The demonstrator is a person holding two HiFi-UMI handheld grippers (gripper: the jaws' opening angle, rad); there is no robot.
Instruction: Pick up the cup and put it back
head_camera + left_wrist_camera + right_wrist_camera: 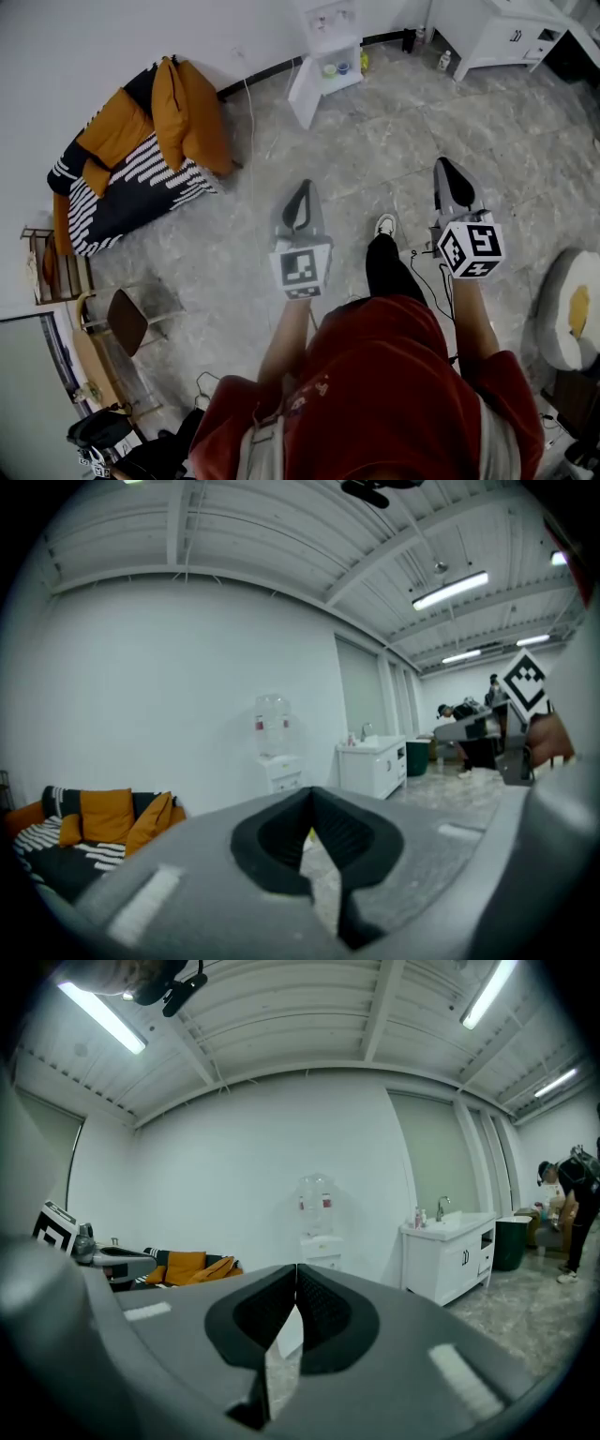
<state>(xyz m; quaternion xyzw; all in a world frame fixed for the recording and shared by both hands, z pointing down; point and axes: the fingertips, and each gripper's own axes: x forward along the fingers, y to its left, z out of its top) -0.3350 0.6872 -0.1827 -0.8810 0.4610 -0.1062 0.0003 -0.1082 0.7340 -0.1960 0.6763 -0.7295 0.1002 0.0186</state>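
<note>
Both tools are held out level over the grey floor (pixel 234 253), well apart from everything. The left tool (pixel 304 187) has its jaws closed tip to tip with nothing between them; the right tool (pixel 443 167) is the same, closed and empty. At 12 o'clock from them stands a white stand (pixel 305 94) against the wall, and on its open shelf sits a small greenish cup (pixel 329 69), with a blue one just beside it; both are too small to make out further. A sofa (pixel 131 187) with orange cushions lies at 10 o'clock, a white cabinet (pixel 506 37) at 1 o'clock, a chair (pixel 127 321) at 8 o'clock.
</note>
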